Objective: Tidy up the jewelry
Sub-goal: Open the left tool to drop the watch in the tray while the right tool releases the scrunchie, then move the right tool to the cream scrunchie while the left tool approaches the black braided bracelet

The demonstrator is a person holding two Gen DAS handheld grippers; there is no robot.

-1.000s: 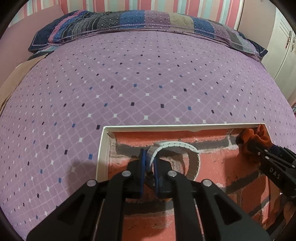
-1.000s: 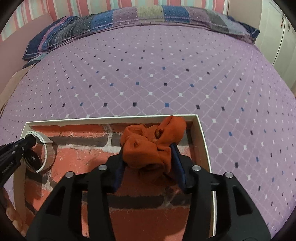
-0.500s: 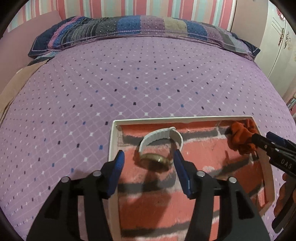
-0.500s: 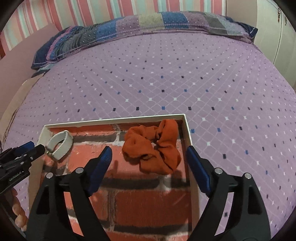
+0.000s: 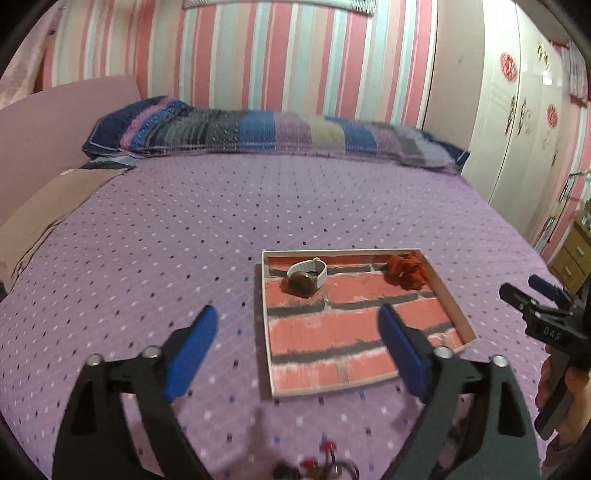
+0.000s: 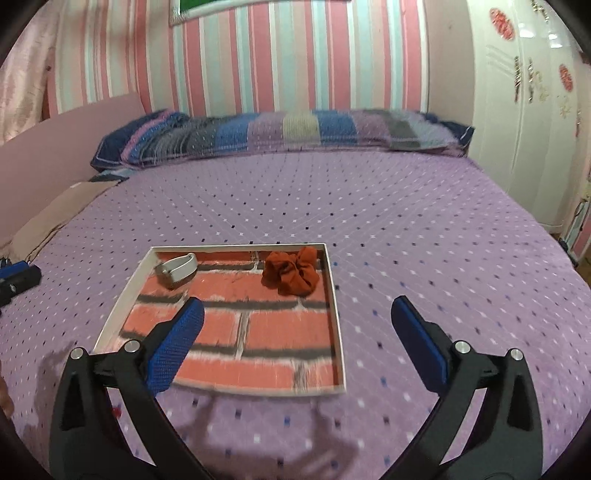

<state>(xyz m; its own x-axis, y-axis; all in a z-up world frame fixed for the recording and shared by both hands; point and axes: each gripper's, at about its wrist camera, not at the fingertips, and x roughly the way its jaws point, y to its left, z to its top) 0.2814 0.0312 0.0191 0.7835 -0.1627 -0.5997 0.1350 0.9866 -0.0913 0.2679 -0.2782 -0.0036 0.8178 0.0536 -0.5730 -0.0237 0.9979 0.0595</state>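
Left wrist view: both grippers — left gripper (image 5: 297, 345), right gripper (image 6: 297, 341) — are hovering wide, empty; watch (image 5: 306, 277) and scrunchie (image 5: 405, 275) are lying in tray (image 5: 448, 295) — next calls for fetching blurred trinkets (image 5: 317, 467) nearby.

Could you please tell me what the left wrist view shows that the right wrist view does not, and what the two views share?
Only the left wrist view shows the watch's round brown face, blurred small items at the bottom edge, and the right gripper at its right edge.

Only the right wrist view shows the watch from its side, face hidden, and a green picture on the wall.

Both show the tray on the purple bed, holding the watch and orange scrunchie, and a wide-open gripper.
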